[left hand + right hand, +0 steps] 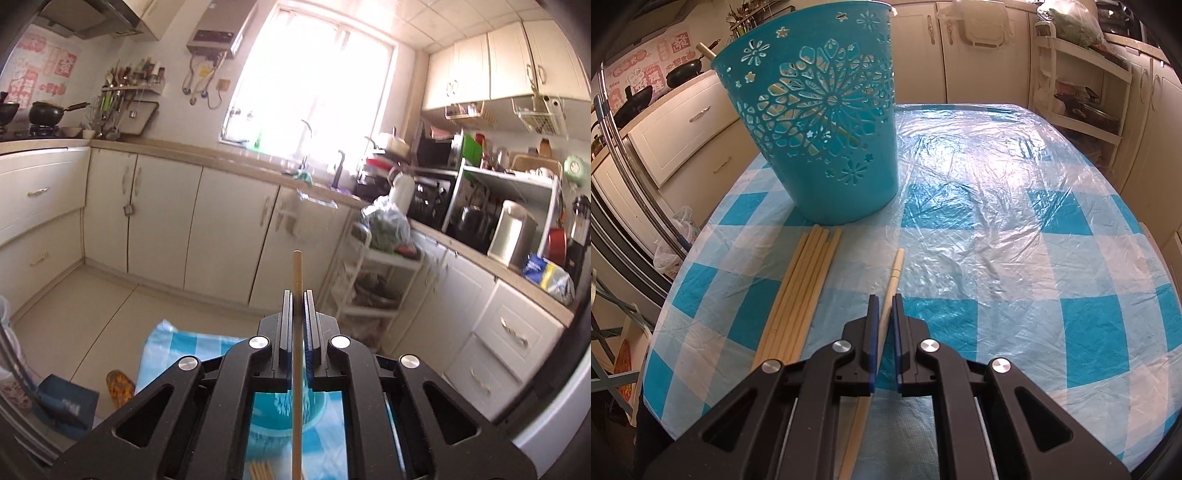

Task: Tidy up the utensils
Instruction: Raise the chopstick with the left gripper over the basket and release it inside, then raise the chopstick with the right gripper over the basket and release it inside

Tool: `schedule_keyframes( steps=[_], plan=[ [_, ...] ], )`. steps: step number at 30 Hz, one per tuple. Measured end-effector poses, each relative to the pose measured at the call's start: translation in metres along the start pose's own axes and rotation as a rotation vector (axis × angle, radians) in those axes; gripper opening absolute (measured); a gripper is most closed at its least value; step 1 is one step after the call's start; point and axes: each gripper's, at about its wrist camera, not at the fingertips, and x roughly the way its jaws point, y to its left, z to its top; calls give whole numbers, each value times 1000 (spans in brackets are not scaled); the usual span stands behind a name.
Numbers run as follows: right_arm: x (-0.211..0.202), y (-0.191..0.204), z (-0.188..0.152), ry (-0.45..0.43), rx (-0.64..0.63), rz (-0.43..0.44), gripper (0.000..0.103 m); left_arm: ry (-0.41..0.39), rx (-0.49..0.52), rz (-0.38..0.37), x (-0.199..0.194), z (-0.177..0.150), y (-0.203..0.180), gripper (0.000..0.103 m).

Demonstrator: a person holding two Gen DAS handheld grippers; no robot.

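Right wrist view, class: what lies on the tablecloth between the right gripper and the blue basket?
In the right wrist view, only bare checked tablecloth separates the right gripper, shut on one chopstick, from the blue basket.

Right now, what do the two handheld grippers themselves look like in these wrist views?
Both look alike. The left gripper and right gripper have matte black bodies with angular linkage arms, triangular cutouts and round silver pivot bolts. Their flat parallel fingers are black with blue pads on the inner faces. No cables, markings, hands or sleeves show.
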Motion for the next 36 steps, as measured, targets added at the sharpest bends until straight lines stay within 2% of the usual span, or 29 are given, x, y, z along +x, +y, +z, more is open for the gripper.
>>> schedule_keyframes(
  steps=[5,9,16,24,25,27,28,29,36],
  plan=[
    [1,-5,2,3,31,22,8,-44,-22,72,51,4,7,5],
    [1,-8,3,6,52,43,8,-17,-5,116,86,-9,14,5],
    [3,-14,5,12,82,73,8,62,26,137,112,-38,20,5],
    [3,-13,6,14,72,68,8,222,66,197,125,-69,27,8],
    [3,-12,6,14,69,67,8,232,67,203,123,-71,29,12],
    [3,-12,5,15,66,66,8,236,67,226,114,-73,33,29],
    [3,-11,5,15,62,64,8,233,64,241,108,-73,35,42],
    [3,-10,4,13,53,57,8,224,56,255,99,-73,39,49],
    [1,19,-2,-6,-121,-86,7,195,-5,307,33,-79,66,69]
  ],
)
